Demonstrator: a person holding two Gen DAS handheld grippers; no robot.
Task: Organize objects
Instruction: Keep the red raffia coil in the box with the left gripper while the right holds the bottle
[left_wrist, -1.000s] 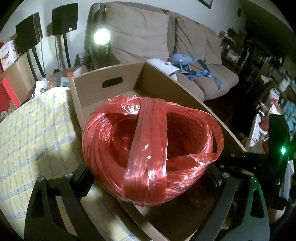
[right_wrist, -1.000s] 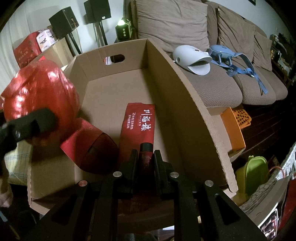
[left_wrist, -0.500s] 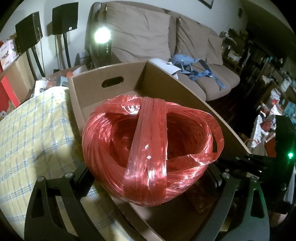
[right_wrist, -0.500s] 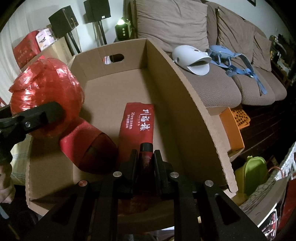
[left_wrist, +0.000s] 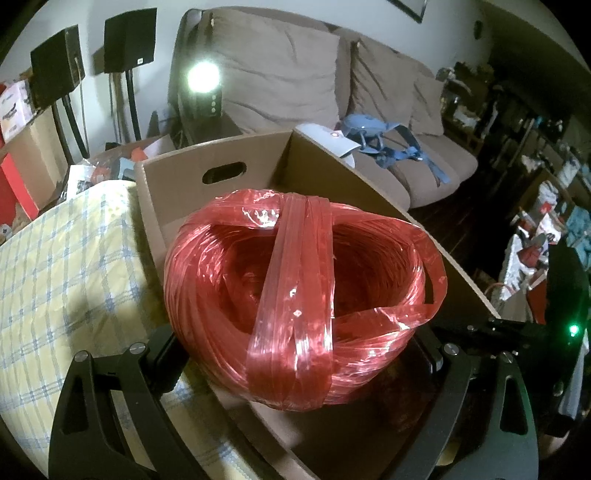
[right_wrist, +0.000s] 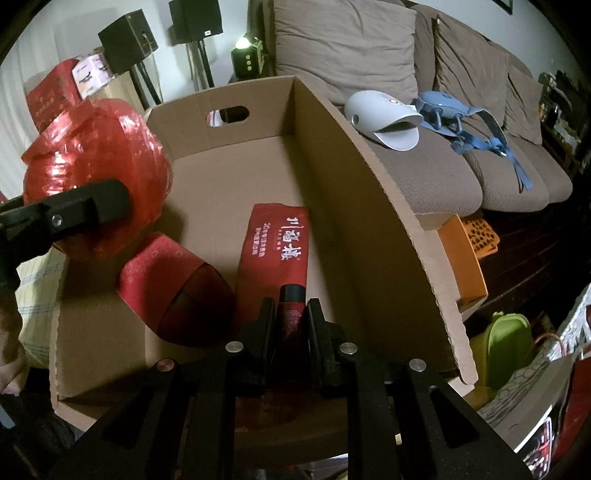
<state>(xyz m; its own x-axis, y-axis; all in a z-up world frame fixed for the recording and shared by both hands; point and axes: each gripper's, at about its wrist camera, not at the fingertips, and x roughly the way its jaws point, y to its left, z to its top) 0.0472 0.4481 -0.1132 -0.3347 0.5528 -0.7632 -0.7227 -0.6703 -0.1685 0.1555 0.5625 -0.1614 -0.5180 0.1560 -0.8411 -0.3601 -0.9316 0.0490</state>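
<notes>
Cardboard box (right_wrist: 388, 206), red packet (right_wrist: 275, 254) inside, red roll (right_wrist: 173, 288) beside it

A big ball of glossy red plastic twine (left_wrist: 303, 306), wound into a hollow-centred coil with a flat band of the same strip crossing its front, hangs over the left wall of the open brown cardboard box (right_wrist: 388, 206). A flat red packet with white characters (right_wrist: 277, 251) lies on the box floor, lengthwise toward the handle cut-out. Left of it rests a red patterned roll (right_wrist: 173, 288) on its side, its dark open end facing the near wall. A slim dark red tube (right_wrist: 291, 317), possibly a small bottle, stands over the packet's near end.
</notes>
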